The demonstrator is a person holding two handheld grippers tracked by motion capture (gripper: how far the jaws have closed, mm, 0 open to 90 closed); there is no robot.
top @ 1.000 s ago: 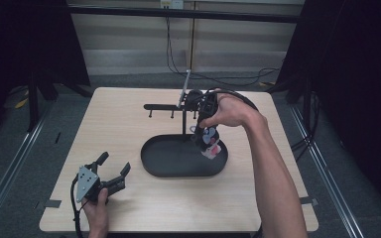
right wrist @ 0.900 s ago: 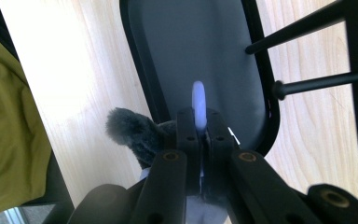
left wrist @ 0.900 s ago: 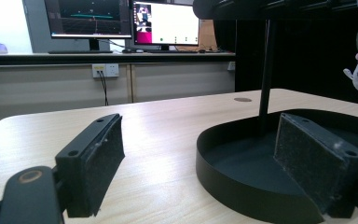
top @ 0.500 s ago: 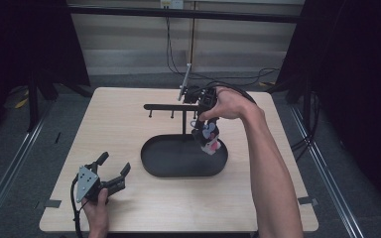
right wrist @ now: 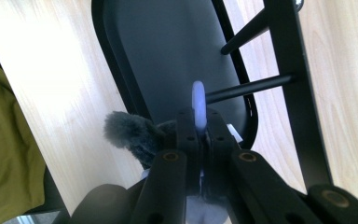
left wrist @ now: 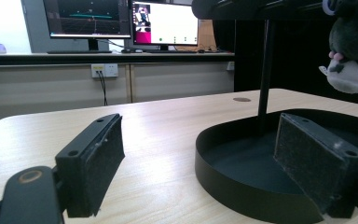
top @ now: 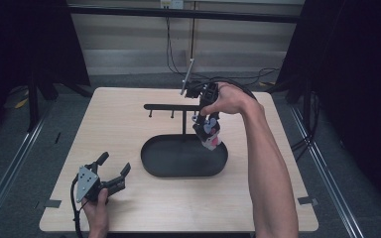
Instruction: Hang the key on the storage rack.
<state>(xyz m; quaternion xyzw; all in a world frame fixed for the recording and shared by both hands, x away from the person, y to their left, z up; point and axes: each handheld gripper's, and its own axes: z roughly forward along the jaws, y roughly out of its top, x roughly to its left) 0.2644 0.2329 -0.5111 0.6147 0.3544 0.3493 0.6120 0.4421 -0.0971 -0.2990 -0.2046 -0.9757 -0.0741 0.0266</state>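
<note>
A grey and white plush toy hangs by a pale ring from my right gripper, which is shut on that ring. The toy dangles over the right end of the black oval tray, just right of the stand's post. The ring sits close to a peg of the stand's black bar. My left gripper rests open on the table's front left, with nothing between its pads.
The stand's horizontal bar with short pegs rises from the tray's far side. Cables lie beyond the table's far edge. Monitors stand on a desk behind the table. Bare wood surrounds the tray.
My right gripper has carried the plush toy a little farther from me, toward the stand's bar. The left gripper has stayed where it was.
</note>
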